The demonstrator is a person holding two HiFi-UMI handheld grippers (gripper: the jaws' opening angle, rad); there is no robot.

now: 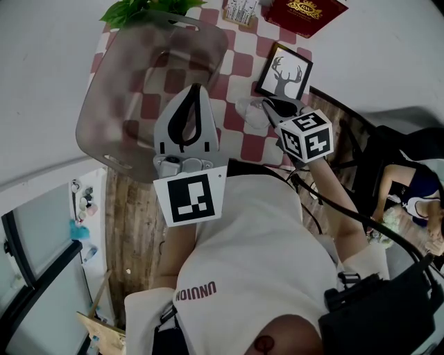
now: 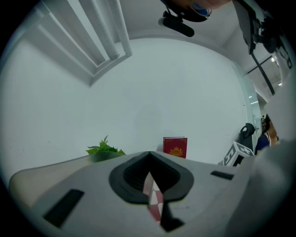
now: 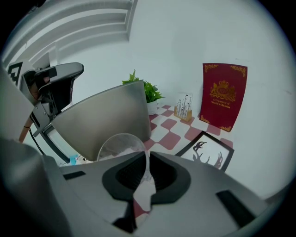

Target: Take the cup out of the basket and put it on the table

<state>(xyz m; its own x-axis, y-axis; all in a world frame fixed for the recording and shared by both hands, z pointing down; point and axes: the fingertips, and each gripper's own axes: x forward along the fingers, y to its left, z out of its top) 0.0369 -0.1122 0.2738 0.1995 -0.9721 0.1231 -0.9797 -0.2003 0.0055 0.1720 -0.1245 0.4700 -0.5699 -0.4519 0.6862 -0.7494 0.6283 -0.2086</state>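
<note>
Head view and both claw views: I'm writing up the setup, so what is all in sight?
basket: one, smoky grey, see-through, on the table's left
cup: one, clear, pinched by its wall in the right claw, beside the basket
cloth: one, red and white checks, under the basket
table: one, wood, bare at the near end
plant: one, green, behind the basket
book: one, dark red with gold print, against the wall
holder: one, pale wood, beside the book
picture: one, black frame, deer head, on the cloth's right
left claw: one, grey, shut, empty
right claw: one, grey, shut on the cup
shirt: one, white, bottom of head view
</note>
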